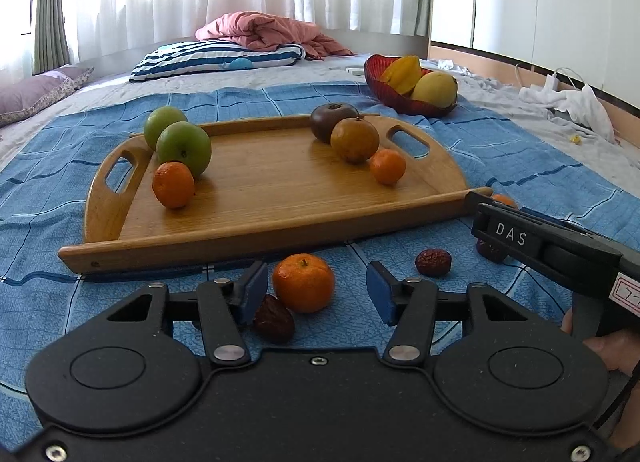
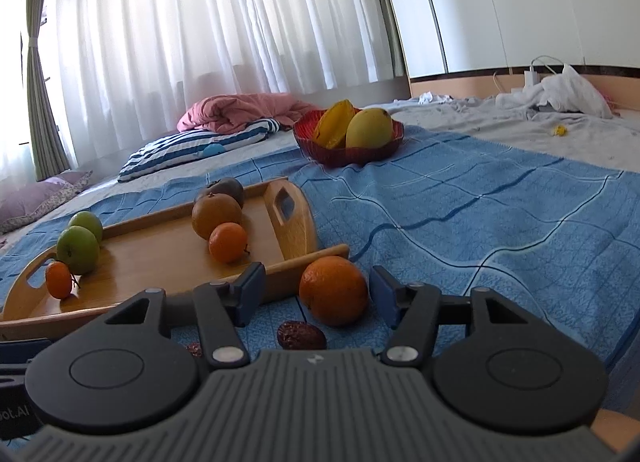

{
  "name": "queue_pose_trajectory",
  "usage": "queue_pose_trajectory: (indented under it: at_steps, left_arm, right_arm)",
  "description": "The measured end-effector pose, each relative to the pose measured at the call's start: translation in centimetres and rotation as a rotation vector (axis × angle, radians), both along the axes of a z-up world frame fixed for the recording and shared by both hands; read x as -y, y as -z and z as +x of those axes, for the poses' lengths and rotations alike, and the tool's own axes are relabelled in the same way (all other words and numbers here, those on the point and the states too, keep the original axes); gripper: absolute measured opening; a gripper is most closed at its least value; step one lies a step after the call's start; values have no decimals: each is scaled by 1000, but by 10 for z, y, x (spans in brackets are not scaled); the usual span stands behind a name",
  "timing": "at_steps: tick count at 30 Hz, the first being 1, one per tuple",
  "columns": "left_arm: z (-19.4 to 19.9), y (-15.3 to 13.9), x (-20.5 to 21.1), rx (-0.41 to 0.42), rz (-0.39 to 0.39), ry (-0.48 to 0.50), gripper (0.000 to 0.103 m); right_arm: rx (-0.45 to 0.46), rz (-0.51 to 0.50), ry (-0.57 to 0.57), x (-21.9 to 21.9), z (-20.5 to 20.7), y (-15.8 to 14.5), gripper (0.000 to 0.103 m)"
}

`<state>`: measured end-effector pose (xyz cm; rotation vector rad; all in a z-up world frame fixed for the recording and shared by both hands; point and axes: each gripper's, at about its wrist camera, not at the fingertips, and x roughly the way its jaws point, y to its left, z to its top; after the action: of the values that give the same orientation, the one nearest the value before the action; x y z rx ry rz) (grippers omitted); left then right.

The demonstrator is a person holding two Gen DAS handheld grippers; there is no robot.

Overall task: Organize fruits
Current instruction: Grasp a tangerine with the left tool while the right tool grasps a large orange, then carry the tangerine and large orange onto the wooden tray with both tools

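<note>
Far beyond the jaws, a crumpled pink quilt (image 1: pixel 272 32) lies on a blue-and-white striped pillow (image 1: pixel 216 58); sheer white curtains (image 2: pixel 208 22) hang behind, crumpled white cloth (image 2: pixel 560 92) far right

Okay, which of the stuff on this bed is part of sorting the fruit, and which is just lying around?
Job:
wooden tray
loose orange tangerine
second tangerine
wrinkled red dates
red fruit bowl

Lying about:
striped pillow
pink quilt
white cloth

The bed (image 1: pixel 280 78) carries a blue blanket (image 1: pixel 520 166), pillows (image 1: pixel 216 58), a pink quilt (image 1: pixel 268 30) and white clothes (image 1: pixel 576 102) by its right edge.
</note>
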<state>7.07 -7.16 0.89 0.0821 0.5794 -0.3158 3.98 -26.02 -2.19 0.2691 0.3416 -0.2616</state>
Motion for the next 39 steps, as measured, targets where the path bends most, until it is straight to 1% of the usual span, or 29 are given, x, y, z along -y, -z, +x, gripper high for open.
queue_pose_trajectory:
  at_steps: [9, 12, 14, 17, 19, 21, 25, 31, 35, 39]
  left_arm:
    - [7, 4, 5, -8, 19, -20, 53]
    - [10, 7, 5, -14, 25, -31, 51]
    - [12, 9, 4, -24, 23, -34, 49]
    - [13, 11, 3, -23, 22, -41, 43]
    - [14, 11, 2, -20, 20, -48, 35]
    - [14, 10, 1, -25, 7, -48, 34]
    - [14, 9, 0, -22, 1, -54, 34]
    - [10, 3, -4, 5, -29, -84, 34]
    - [7, -2, -5, 27, -21, -92, 34]
    - [5, -4, -7, 31, -20, -102, 34]
  right_arm:
    - [-35, 42, -5, 4, 6, 3, 65]
    - [-42, 45, -7, 4, 7, 4, 64]
    - [-43, 45, -7, 4, 7, 4, 62]
    - [-47, 47, -7, 4, 7, 4, 56]
    - [-52, 50, -4, 5, 8, 5, 50]
    - [-54, 46, 2, 5, 8, 5, 46]
    - [-56, 40, 8, 4, 7, 5, 42]
    - [-50, 39, 7, 5, 6, 5, 42]
    - [-33, 32, -8, 4, 3, 4, 42]
    - [-6, 5, -20, 0, -1, 3, 42]
